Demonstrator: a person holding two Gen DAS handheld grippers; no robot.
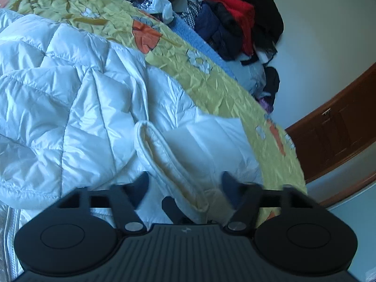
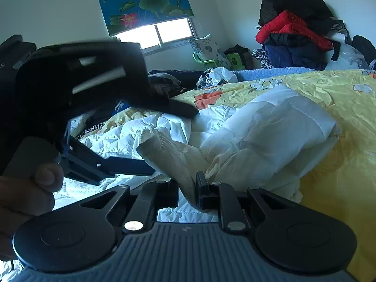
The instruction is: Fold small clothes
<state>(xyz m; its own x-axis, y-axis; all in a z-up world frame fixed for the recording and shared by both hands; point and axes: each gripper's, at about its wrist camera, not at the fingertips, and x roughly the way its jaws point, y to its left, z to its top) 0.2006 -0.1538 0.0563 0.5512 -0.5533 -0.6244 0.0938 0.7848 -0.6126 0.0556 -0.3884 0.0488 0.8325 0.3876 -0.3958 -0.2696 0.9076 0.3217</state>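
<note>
A white quilted puffer jacket [image 1: 70, 98] lies crumpled on a yellow flowered bedspread [image 1: 211, 82]. In the left wrist view my left gripper [image 1: 185, 185] is open, its fingers either side of the jacket's cream-edged cuff [image 1: 169, 164], with another black gripper tip at the cuff's lower end. In the right wrist view my right gripper [image 2: 186, 192] is shut on the same cuff [image 2: 169, 155] of the jacket [image 2: 270, 136]. The left gripper's body [image 2: 82, 89] and the hand holding it fill the left of that view.
A pile of dark and red clothes [image 1: 237, 21] sits against the wall beyond the bed, also in the right wrist view [image 2: 298, 30]. Plastic bags [image 2: 218, 75], a green item and a pillow lie at the bed's far side. A wooden door [image 1: 340, 127] stands at the right.
</note>
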